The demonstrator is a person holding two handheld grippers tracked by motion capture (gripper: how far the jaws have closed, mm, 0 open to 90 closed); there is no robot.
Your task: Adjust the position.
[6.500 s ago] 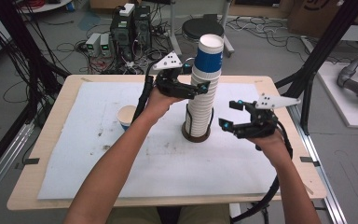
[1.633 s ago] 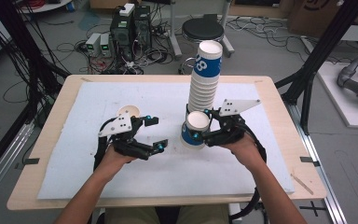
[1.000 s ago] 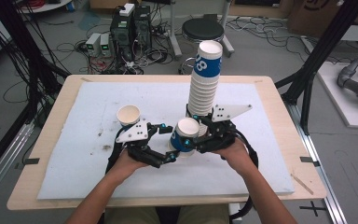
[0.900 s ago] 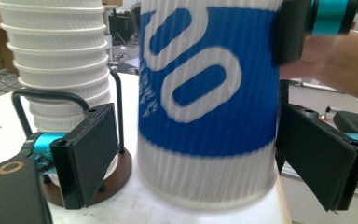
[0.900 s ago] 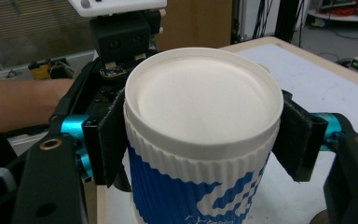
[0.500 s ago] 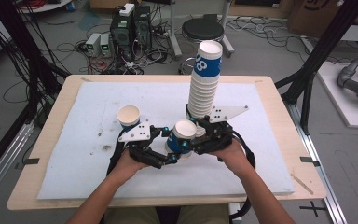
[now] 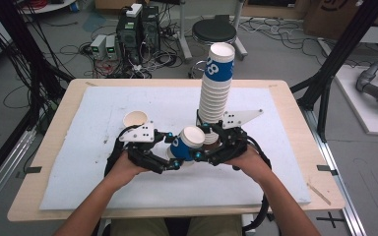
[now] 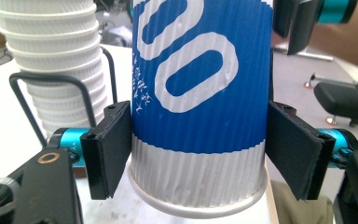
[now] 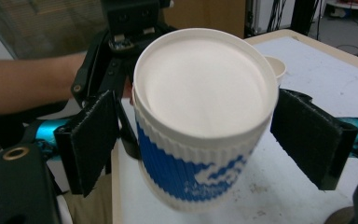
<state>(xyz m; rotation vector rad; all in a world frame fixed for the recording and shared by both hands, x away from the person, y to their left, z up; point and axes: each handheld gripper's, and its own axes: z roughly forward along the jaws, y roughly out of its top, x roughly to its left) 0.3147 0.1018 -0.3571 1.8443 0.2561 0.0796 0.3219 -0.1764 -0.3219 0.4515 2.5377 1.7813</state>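
Blue cup (image 7: pixel 189 143) with big white numerals, small print unreadable, sits just left of the cup stack (image 7: pixel 215 88); stack's top cup reads "8". Cup is empty. Left gripper (image 8: pixel 200 156) has just closed, pads clamping its sides. Right gripper (image 9: pixel 200 144) has just opened, pads clear of the rim. Another empty cup (image 7: pixel 135 119) stands farther left.

Blue-and-white ribbed paper cup (image 7: pixel 187 142) sat btwn left gripper (image 7: pixel 170 160) & right gripper (image 7: pixel 204 150), just in front of tall paper-cup stack (image 7: pixel 215 88); single cream paper cup (image 7: pixel 135 119) stood to its left on white foam mat (image 7: pixel 93 162).
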